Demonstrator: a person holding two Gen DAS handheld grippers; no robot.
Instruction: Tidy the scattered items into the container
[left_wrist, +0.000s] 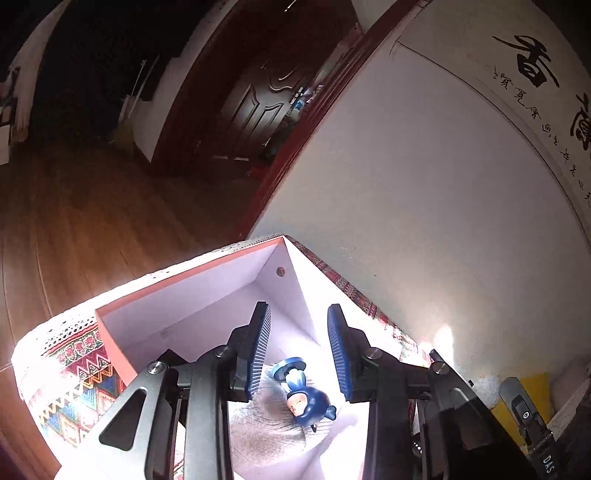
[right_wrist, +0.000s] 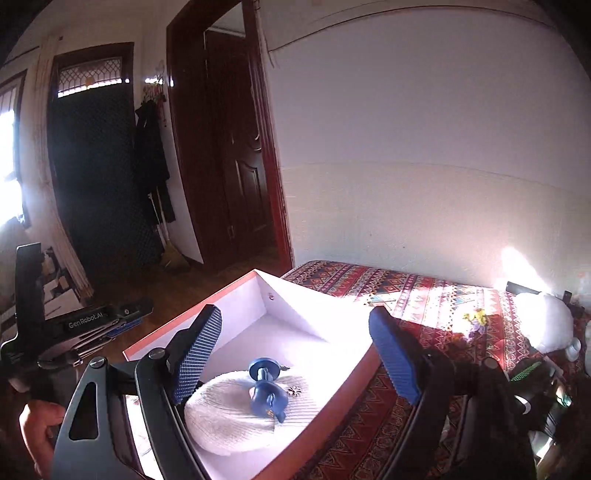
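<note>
An open box with orange outer walls and a white inside stands on a patterned cloth; it also shows in the right wrist view. Inside it a blue figurine lies on a white knitted item; both show in the right wrist view, the figurine on the knit. My left gripper is open and empty above the figurine. My right gripper is open and empty over the box. A small yellow and purple toy lies on the cloth to the right.
The patterned cloth covers a table against a white wall. A white plush and dark clutter sit at the right end. A small metal charm lies on the knit. The other gripper's body is at left. Wooden floor and a doorway lie beyond.
</note>
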